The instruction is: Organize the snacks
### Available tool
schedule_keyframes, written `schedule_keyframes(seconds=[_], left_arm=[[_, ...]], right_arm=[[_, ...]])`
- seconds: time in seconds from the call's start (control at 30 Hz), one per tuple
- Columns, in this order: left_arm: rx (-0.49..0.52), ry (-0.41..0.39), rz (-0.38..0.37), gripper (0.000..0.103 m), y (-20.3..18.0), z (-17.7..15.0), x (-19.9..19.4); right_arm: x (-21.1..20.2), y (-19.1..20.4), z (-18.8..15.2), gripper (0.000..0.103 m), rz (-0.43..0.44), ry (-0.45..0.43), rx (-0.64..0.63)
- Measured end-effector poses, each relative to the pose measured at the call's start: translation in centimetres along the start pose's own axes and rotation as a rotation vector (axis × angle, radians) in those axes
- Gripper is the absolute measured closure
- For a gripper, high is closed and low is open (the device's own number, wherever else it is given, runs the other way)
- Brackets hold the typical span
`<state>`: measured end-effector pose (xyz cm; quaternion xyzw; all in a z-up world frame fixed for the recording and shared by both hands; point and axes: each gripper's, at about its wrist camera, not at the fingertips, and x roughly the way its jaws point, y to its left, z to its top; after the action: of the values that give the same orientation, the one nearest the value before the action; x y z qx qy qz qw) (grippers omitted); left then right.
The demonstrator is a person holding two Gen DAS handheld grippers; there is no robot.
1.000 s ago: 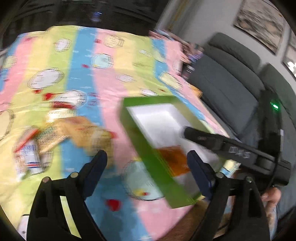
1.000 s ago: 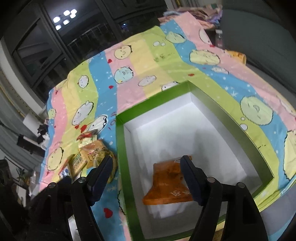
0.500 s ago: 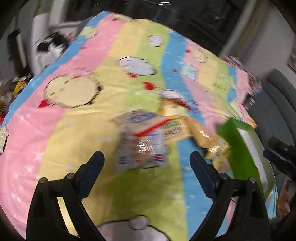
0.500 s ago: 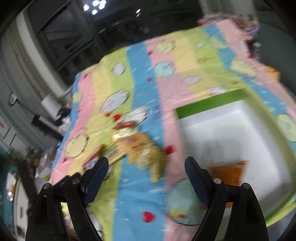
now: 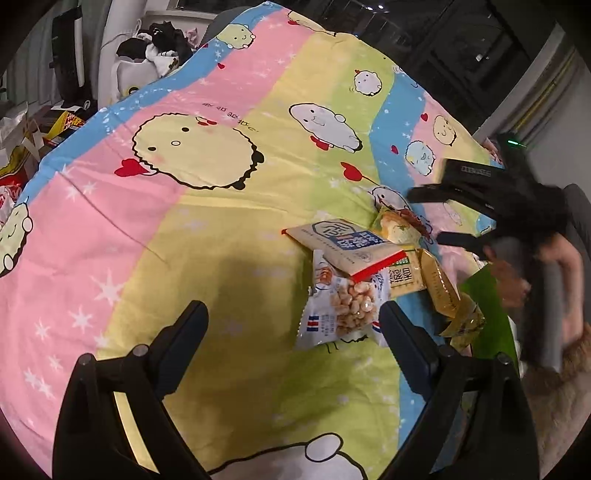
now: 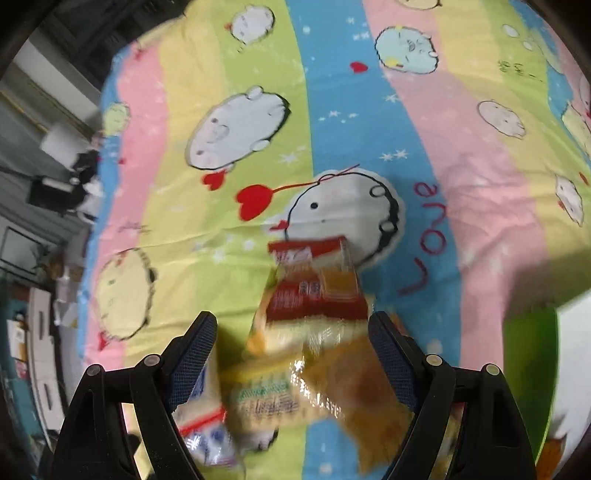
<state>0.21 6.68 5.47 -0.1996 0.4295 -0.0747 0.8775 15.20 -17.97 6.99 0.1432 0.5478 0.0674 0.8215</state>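
Both my grippers have swung away from the green box [image 6: 528, 354] to the snack pile [image 5: 373, 269] on the striped cloth [image 5: 207, 236]. Left gripper [image 5: 291, 325] and right gripper [image 6: 291, 343] have just been opening, empty, ready for another packet

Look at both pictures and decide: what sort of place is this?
Most likely a lived-in room at home, at night. A cartoon-print bedsheet covers the surface, snack packets lie piled on it, clothes and bags clutter one corner, and dark windows stand behind.
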Motion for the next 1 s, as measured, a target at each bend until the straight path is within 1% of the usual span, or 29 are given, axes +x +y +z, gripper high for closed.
schedule_keyframes(seconds=[0.13,0.2,0.23,0.3,0.37,0.4,0.43,0.53,0.63,0.73,0.8,0.87,0.93,1.0], left_arm=[[0.009,0.003,-0.008,0.009,-0.2,0.0,0.1],[-0.004,0.014,-0.031,0.009,-0.1,0.1,0.3],[-0.014,0.023,-0.047,0.009,0.0,0.1,0.5],[-0.031,0.036,-0.060,0.009,0.0,0.0,0.6],[-0.023,0.036,-0.061,0.009,-0.2,0.0,0.6],[-0.020,0.035,-0.061,0.009,-0.3,0.0,0.5],[-0.019,0.034,-0.061,0.009,-0.4,0.1,0.5],[-0.016,0.034,-0.057,0.009,-0.4,0.1,0.6],[-0.010,0.030,-0.043,0.009,-0.4,0.1,0.6],[-0.017,0.032,-0.040,0.009,-0.2,0.1,0.6],[-0.025,0.034,-0.034,0.009,0.0,0.2,0.5],[-0.034,0.033,-0.030,0.009,0.4,0.2,0.4],[-0.048,0.034,-0.018,0.011,0.8,0.2,0.3],[-0.052,0.034,-0.004,0.011,1.0,0.2,0.2]], right_arm=[[2.4,0.2,2.0,0.019,-0.095,0.006,0.004],[3.5,0.2,2.5,0.019,-0.108,0.023,-0.013],[4.2,0.0,2.6,0.019,-0.112,0.045,-0.015],[4.8,-0.5,2.6,0.019,-0.109,0.061,-0.004],[5.2,-1.0,2.5,0.029,-0.066,0.072,0.005],[5.1,-1.2,2.5,0.038,-0.040,0.069,0.006],[4.9,-1.2,2.4,0.045,-0.034,0.062,-0.002],[4.0,-0.9,1.9,0.046,-0.023,0.038,-0.050],[2.7,-0.3,1.2,0.047,-0.045,-0.009,-0.093],[0.1,0.0,0.0,0.047,-0.027,-0.055,-0.114],[-2.5,0.2,-2.0,0.047,-0.023,-0.104,-0.139],[-3.9,0.6,-4.0,0.047,-0.015,-0.136,-0.154],[-5.0,0.6,-7.1,0.047,0.031,-0.145,-0.167],[-5.2,0.3,-10.8,0.047,0.093,-0.120,-0.174]])
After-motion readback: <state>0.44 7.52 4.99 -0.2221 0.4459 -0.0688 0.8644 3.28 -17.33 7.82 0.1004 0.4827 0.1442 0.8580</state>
